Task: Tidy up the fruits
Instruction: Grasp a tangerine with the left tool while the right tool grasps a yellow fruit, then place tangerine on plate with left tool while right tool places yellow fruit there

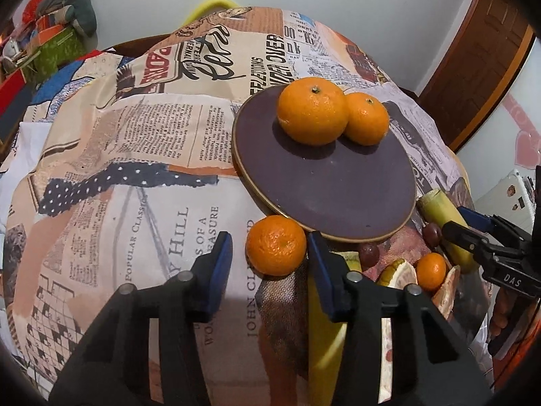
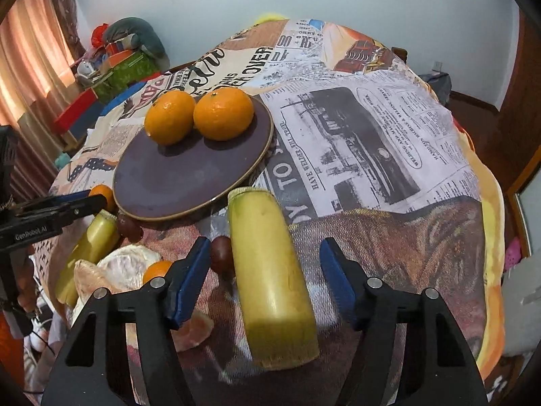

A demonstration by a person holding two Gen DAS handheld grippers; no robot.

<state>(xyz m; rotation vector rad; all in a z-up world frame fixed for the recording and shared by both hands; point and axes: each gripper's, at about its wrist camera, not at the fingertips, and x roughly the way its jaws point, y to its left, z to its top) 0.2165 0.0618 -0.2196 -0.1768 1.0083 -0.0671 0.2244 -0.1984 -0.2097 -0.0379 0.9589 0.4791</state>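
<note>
Two oranges sit touching at the far side of the plate. A third orange lies on the cloth just off the plate's near rim. A cane piece lies near the plate's other side, a grape beside it.

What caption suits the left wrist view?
Open left gripper frames an orange beside a plate.

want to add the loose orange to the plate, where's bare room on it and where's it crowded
The plate is bare across its near half, in front of the two oranges at its far edge. Crowded: off its near right rim, where cane pieces, grapes and peeled segments cluster. The loose orange sits between the left gripper's fingers.
</note>
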